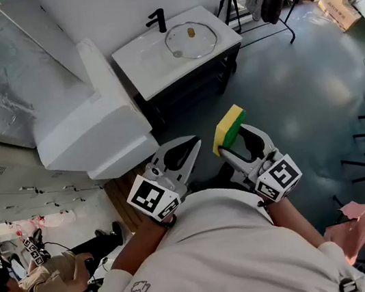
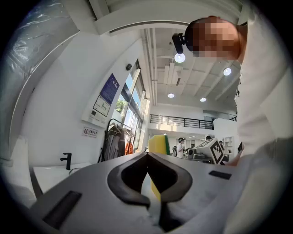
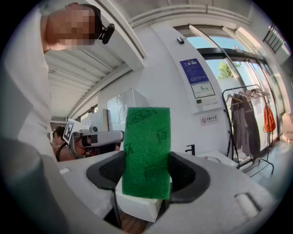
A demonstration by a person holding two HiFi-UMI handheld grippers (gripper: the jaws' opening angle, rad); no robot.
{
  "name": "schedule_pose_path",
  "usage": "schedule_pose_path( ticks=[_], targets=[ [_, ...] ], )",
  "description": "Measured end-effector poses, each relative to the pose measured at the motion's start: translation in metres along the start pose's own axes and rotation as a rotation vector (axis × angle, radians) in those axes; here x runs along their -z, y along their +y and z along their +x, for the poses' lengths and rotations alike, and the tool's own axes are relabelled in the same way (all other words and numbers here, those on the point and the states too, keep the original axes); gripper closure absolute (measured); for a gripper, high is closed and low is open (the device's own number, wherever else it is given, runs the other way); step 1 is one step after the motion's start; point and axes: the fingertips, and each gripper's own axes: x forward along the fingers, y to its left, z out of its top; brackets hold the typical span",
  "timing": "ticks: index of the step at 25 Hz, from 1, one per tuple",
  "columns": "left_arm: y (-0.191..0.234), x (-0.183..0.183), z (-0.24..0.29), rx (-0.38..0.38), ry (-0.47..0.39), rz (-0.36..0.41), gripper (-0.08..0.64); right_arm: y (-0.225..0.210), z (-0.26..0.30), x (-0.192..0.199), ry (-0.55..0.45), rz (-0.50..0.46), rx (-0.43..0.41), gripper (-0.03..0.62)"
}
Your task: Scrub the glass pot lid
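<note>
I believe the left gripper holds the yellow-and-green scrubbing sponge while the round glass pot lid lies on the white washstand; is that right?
Not quite: the right gripper holds the sponge, as the right gripper view shows; the lid is on the washstand.

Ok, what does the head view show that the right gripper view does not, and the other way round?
Only the head view: the glass pot lid lying on the white sink, and the sponge's yellow side. Only the right gripper view: the sponge's green scouring face clamped in the right tool, and the wall notices. Both: the sponge, the black faucet and the left tool.
</note>
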Motion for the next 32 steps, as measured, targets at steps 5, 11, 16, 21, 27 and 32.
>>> schedule_pose_path(
  ticks=[5, 11, 16, 21, 27, 32],
  targets=[
    [0.001, 0.002, 0.002, -0.007, 0.003, 0.003, 0.561, -0.003, 0.001, 0.0, -0.002, -0.004, -0.008, 0.301],
    [0.012, 0.007, 0.018, -0.018, 0.009, -0.008, 0.561, -0.022, 0.005, -0.001, -0.013, 0.004, -0.011, 0.299],
    [0.021, 0.013, 0.051, -0.02, 0.02, -0.012, 0.561, -0.053, 0.003, -0.002, -0.01, -0.009, -0.003, 0.299],
    [0.027, 0.021, 0.105, -0.016, 0.036, -0.014, 0.561, -0.107, -0.004, -0.005, -0.013, 0.001, 0.004, 0.299],
    [0.025, 0.027, 0.191, 0.017, 0.031, 0.002, 0.561, -0.183, -0.023, -0.016, -0.015, -0.007, 0.012, 0.299],
    [0.017, 0.043, 0.253, 0.035, 0.045, -0.018, 0.561, -0.243, -0.046, -0.02, -0.022, 0.009, 0.043, 0.298]
  ],
)
